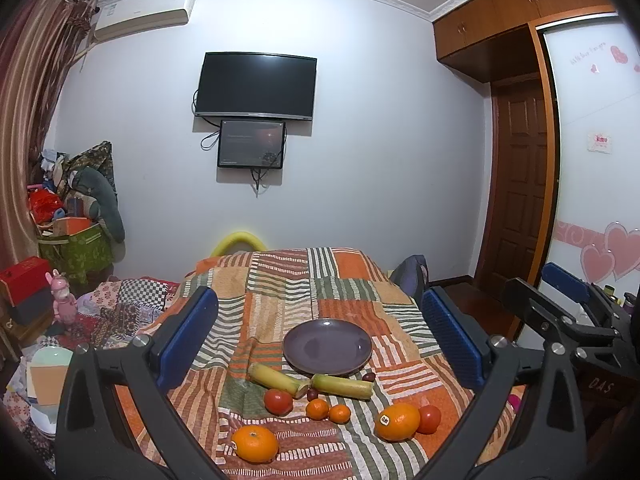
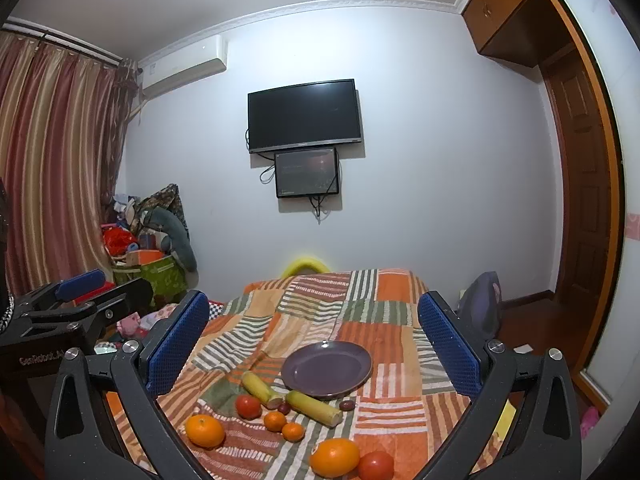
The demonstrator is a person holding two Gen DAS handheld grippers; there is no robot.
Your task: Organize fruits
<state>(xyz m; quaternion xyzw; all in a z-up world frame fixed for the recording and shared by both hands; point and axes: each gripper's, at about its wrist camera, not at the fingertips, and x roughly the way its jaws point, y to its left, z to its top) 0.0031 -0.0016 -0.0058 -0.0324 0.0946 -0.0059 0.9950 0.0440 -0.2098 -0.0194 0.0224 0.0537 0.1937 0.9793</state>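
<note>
An empty purple plate [image 1: 327, 345] [image 2: 326, 368] sits on a striped patchwork cloth [image 1: 280, 280] [image 2: 312, 312]. In front of it lie two yellow-green sugarcane pieces [image 1: 278, 379] [image 1: 342, 386], two large oranges [image 1: 255, 443] [image 1: 397, 421], two small mandarins [image 1: 317, 408] [image 1: 339, 414], two tomatoes [image 1: 278, 401] [image 1: 429, 419] and small dark dates [image 1: 369, 376]. My left gripper [image 1: 320, 340] is open and empty, held above the near fruit. My right gripper [image 2: 312, 344] is open and empty too; it also shows at the right of the left wrist view [image 1: 560, 300].
A bed with clutter and a pink toy [image 1: 62, 300] lies left of the table. Bags and boxes [image 1: 76, 220] are stacked in the far left corner. A TV [image 1: 256, 86] hangs on the wall. A door [image 1: 520, 184] and wardrobe stand to the right.
</note>
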